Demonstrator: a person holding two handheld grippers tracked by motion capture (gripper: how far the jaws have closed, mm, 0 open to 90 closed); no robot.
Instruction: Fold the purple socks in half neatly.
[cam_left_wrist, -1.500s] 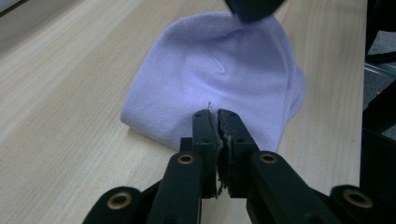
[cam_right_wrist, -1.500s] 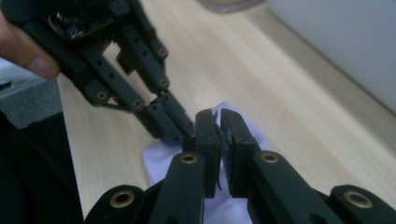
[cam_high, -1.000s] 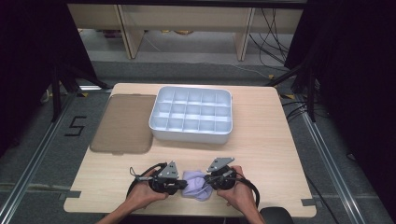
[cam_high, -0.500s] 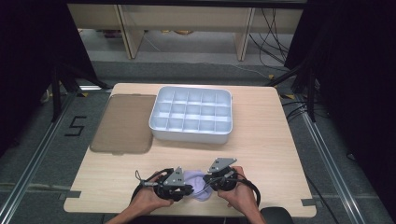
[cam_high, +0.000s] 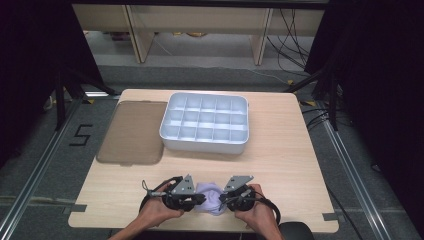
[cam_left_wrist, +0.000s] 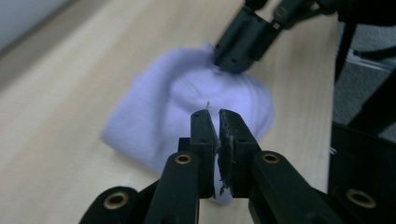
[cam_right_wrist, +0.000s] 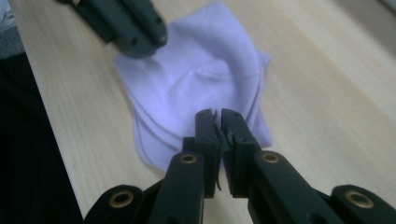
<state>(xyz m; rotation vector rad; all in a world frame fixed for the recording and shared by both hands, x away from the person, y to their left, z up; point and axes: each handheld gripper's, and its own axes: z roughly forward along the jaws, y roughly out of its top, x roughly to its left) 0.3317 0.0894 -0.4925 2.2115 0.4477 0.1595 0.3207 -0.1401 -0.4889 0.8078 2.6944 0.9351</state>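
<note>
Heads up: you've only got thin edges of that lavender cloth pinched, so pull your hands apart too fast and one side probably slips free or the whole thing bunches. Left gripper fingers are clamped together on its near edge, right gripper fingers likewise. The cloth sits crumpled between them at the counter front edge.

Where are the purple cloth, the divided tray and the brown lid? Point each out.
purple cloth (cam_high: 210, 198): high view, its bunched middle between the claws.
divided tray (cam_high: 204, 143): high view, its near wall.
brown lid (cam_high: 132, 131): high view, its flat middle.
</note>
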